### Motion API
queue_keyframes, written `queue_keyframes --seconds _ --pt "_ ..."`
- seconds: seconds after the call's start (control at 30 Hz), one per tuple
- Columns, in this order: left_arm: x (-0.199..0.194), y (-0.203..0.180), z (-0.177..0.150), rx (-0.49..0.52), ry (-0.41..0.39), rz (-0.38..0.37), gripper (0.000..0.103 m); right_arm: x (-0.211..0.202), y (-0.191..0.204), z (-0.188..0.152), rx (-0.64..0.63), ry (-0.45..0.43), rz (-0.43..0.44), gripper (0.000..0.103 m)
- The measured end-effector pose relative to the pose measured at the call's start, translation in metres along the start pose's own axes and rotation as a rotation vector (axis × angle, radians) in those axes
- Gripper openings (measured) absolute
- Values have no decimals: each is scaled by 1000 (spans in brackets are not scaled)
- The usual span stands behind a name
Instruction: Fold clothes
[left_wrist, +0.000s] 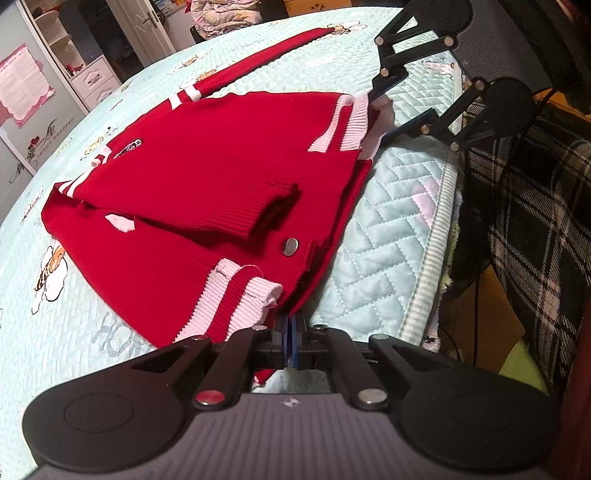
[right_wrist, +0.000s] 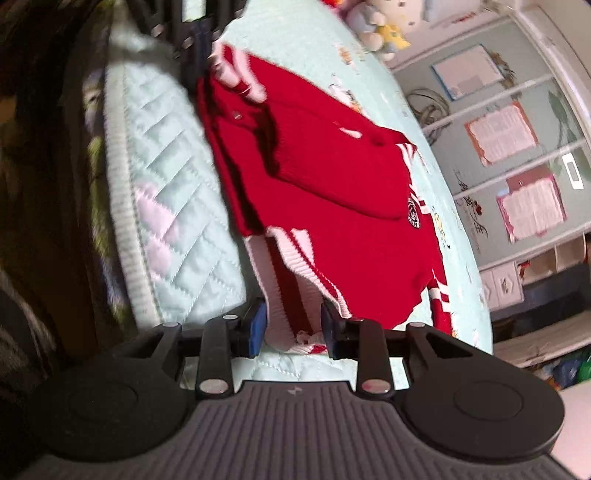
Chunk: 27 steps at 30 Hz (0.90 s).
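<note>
- Quilted mint bedspread (left_wrist: 388, 229) is carrying a red knit cardigan (left_wrist: 207, 166) lying flat near its edge, one sleeve stretching away.
- Wall lettering "SWEET WEDDING" (left_wrist: 55, 130) is showing; the cardigan's chest badge (left_wrist: 129, 147) is staying illegible.
- Left gripper (left_wrist: 289, 334) is clenching the cardigan's hem corner.
- Right gripper (right_wrist: 293, 326) is standing released, its jaws apart around the striped hem; its view is blurring.

Each gripper (left_wrist: 289, 341) is black, with blue pads, silver rivets and, seemingly, a ribbed grey base.
</note>
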<state>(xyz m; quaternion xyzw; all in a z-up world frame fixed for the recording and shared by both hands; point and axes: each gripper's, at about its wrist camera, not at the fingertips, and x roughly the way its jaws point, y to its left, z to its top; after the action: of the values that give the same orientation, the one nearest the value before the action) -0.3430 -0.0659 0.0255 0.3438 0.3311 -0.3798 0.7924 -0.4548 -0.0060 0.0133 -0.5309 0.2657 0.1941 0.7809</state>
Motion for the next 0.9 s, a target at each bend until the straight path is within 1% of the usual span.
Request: queue_keyframes --seconds 0.17,0.3,0.33,0.4,0.43,0.5,0.57,0.6,0.67,0.8,0.9 --pt "0 0 -1 3 -3 6 0 -2 -2 -5 -47 31 15 32" --pt "0 -1 1 7 1 9 0 3 4 -7 -76 3 -2 32" --pt "0 -1 1 9 2 9 0 3 3 -8 -73 -4 3 30" --pt "-1 -1 1 13 3 10 0 3 0 -8 -53 -13 33 13" --pt "-3 -1 1 20 5 7 0 3 -1 -8 -42 -13 48 0" --pt "-7 -2 0 36 10 2 0 -1 -3 -9 -27 3 66 0" --pt "-5 -4 -2 39 4 12 0 -7 -11 -14 22 27 87 0" --pt "-5 -4 -3 40 1 17 0 -7 -11 -18 27 37 87 0" --pt "-4 -9 -5 40 -8 49 0 -5 -9 -24 30 48 83 0" --pt "-9 -21 -13 26 -24 125 1 -2 -8 -21 75 46 69 0" --pt "-15 -22 -19 -17 -35 150 2 -2 -7 -24 98 41 64 0"
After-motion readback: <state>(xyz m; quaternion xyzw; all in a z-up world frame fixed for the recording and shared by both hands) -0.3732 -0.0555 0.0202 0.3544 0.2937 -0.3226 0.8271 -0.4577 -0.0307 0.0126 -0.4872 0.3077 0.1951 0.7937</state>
